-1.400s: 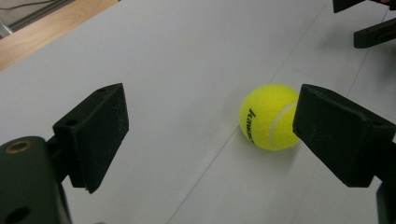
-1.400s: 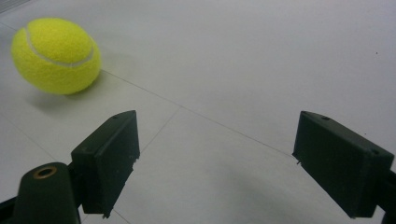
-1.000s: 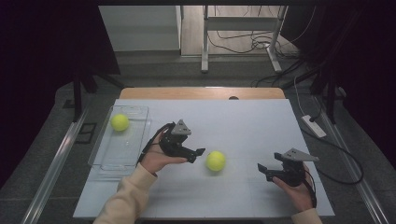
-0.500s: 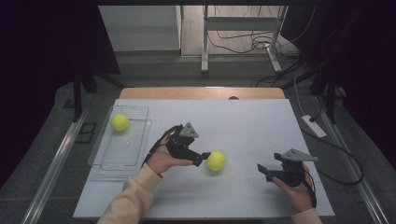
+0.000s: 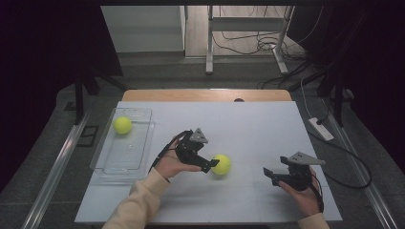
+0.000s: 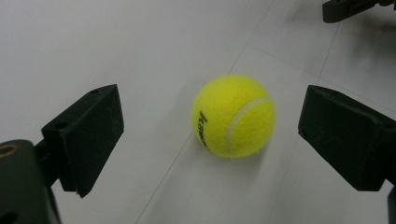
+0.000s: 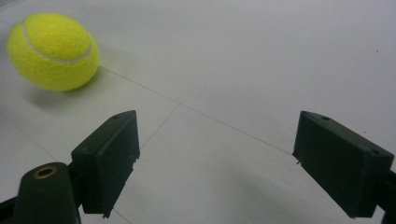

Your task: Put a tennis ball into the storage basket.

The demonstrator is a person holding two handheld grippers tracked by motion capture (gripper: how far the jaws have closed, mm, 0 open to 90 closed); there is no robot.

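You have a yellow-green tennis ball [image 5: 221, 164] resting free on the white table, just right of centre; its white seam curves across it, with black lettering, perhaps a brand name, near nine o'clock.

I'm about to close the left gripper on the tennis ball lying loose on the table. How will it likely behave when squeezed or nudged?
The tennis ball is round and rests on the flat white table, so a one-sided nudge would probably roll it. Its fuzzy felt should give the pads decent grip. The left gripper stands open with the ball between its jaws, untouched; they have just been opening.
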